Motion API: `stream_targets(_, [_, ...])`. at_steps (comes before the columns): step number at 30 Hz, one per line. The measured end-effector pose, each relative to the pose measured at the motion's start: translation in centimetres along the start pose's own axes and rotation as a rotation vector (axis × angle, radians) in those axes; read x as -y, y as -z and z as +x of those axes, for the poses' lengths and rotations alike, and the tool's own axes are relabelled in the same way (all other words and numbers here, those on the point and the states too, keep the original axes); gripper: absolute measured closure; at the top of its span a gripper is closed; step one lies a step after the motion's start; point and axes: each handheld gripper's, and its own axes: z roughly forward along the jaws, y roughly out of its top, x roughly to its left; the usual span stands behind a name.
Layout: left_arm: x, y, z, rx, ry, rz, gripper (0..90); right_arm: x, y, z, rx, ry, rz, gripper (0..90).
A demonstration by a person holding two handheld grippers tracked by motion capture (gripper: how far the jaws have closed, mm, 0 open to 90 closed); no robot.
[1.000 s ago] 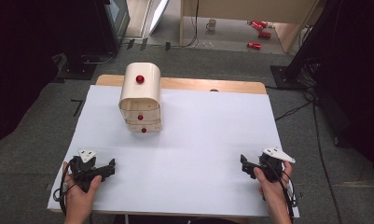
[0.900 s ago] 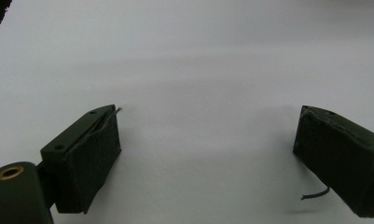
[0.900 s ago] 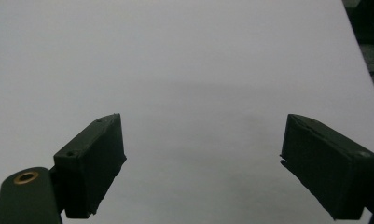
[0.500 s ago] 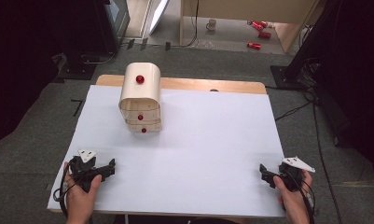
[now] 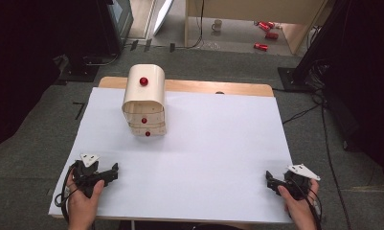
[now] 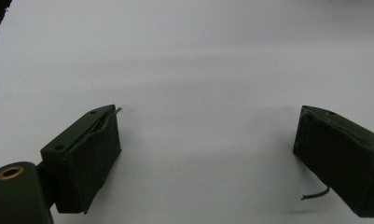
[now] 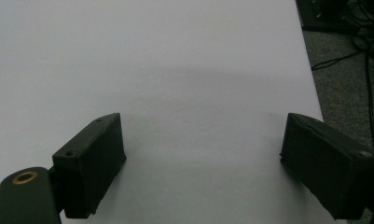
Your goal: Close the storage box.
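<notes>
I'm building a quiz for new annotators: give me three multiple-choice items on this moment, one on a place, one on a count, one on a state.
1. Where on the table does the wooden drawer box stand?
A. far left part
B. near right corner
C. between the grippers

2. How many red knobs show on the box?
A. one
B. three
C. five

3. How do the left gripper and right gripper stand?
A. both open, holding nothing
B. both shut
C. left shut on a knob

Answers:
1 A, the high view shows it far from the hands, left of centre.
2 B, one on top and two on the drawer fronts.
3 A, each gripper view shows wide-apart jaws over bare white table.
</notes>
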Motion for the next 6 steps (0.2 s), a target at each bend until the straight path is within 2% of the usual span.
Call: stream_targets(6, [-0.01, 0.00, 0.00, 0.000, 0.000, 0.001, 7.1, 0.03, 0.02, 0.02, 0.001, -0.001, -0.002, 12.9])
